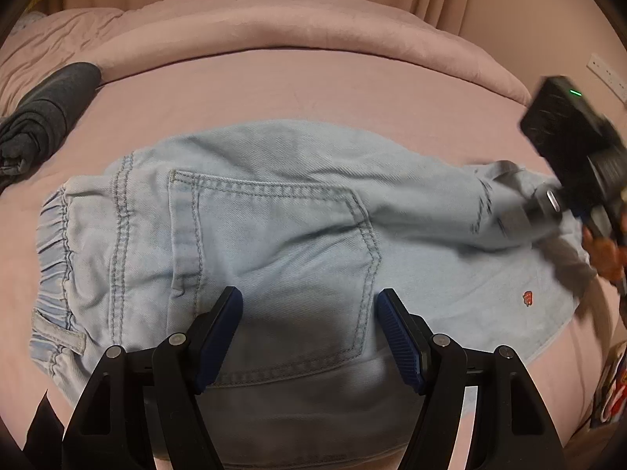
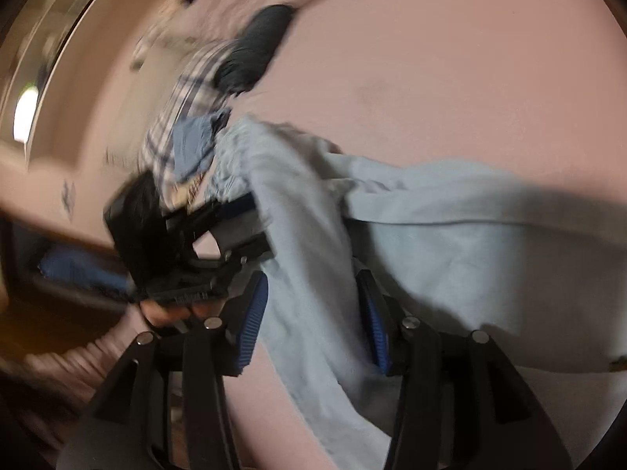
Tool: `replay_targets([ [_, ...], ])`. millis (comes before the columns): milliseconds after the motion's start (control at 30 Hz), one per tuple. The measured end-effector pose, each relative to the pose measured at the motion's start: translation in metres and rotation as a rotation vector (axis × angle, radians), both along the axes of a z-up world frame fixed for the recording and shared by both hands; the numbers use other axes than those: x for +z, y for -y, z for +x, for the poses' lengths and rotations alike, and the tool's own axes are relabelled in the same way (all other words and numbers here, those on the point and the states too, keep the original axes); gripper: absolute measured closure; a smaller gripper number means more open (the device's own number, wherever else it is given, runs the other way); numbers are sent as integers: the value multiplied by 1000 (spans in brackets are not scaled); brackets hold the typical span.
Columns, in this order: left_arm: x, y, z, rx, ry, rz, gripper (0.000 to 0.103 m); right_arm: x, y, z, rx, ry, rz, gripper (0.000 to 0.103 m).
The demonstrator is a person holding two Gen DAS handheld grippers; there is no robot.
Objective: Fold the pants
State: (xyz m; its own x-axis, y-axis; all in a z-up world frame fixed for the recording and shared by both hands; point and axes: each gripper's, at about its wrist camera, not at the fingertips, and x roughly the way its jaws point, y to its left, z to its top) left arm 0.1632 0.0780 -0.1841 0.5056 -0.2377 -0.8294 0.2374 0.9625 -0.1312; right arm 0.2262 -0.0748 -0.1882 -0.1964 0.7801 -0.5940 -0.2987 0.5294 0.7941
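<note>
Nearest us, our left gripper [image 1: 309, 333] hovers with jaws apart over the back pocket of the pale denim pants [image 1: 274, 211], which lie lengthwise across the pink bed [image 1: 313, 86], waistband left, legs right. Our right gripper [image 2: 313, 313] has fabric between its jaws; whether they pinch it we cannot tell. Only its blurred view shows plaid cloth [image 2: 184, 105]. Beyond lie bare sheet and a dark folded garment [image 1: 51, 113].

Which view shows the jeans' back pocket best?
The left wrist view: the back pocket lies flat and sharp on the light blue jeans, its stitching clear. The right wrist view is blurred and shows only rumpled denim, no pocket.
</note>
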Motion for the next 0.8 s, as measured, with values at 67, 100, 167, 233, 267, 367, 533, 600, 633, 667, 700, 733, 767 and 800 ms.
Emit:
replay_targets([
  [67, 0, 0, -2, 0, 3, -4, 32, -13, 9, 18, -96, -103, 20, 49],
  [100, 1, 0, -3, 1, 5, -5, 32, -17, 6, 27, -134, -151, 33, 47],
  [167, 1, 0, -8, 0, 10, -5, 32, -23, 3, 38, -174, -231, 63, 41],
  [233, 1, -2, -8, 1, 16, -6, 32, -26, -12, 45, -173, -271, 70, 36],
  [267, 1, -2, -9, 1, 17, -7, 32, -26, -26, 48, -153, -306, 93, 34],
  [367, 1, -1, -13, 0, 21, -9, 32, -22, -53, 47, -77, -350, 144, 26],
  [533, 3, 3, -18, -7, 24, -10, 32, 3, -59, 56, -164, -237, 206, 31],
  [600, 4, 0, -16, -2, 20, -26, 32, 18, -50, 69, -247, -191, 273, 31],
  [633, 3, -1, -16, -4, 13, -29, 32, 17, -49, 73, -269, -226, 320, 31],
  [667, 3, -1, -16, -8, 13, -25, 32, 14, -64, 78, -267, -207, 292, 31],
  [700, 3, 1, -18, -14, 17, -9, 32, 13, -71, 80, -254, -170, 232, 31],
  [733, 3, 2, -18, -20, 22, 5, 32, 13, -76, 82, -241, -151, 175, 32],
  [767, 3, 3, -19, -24, 25, 12, 32, 8, -75, 84, -247, -187, 139, 34],
  [800, 4, 4, -20, -28, 27, 15, 32, 2, -72, 87, -274, -253, 143, 34],
])
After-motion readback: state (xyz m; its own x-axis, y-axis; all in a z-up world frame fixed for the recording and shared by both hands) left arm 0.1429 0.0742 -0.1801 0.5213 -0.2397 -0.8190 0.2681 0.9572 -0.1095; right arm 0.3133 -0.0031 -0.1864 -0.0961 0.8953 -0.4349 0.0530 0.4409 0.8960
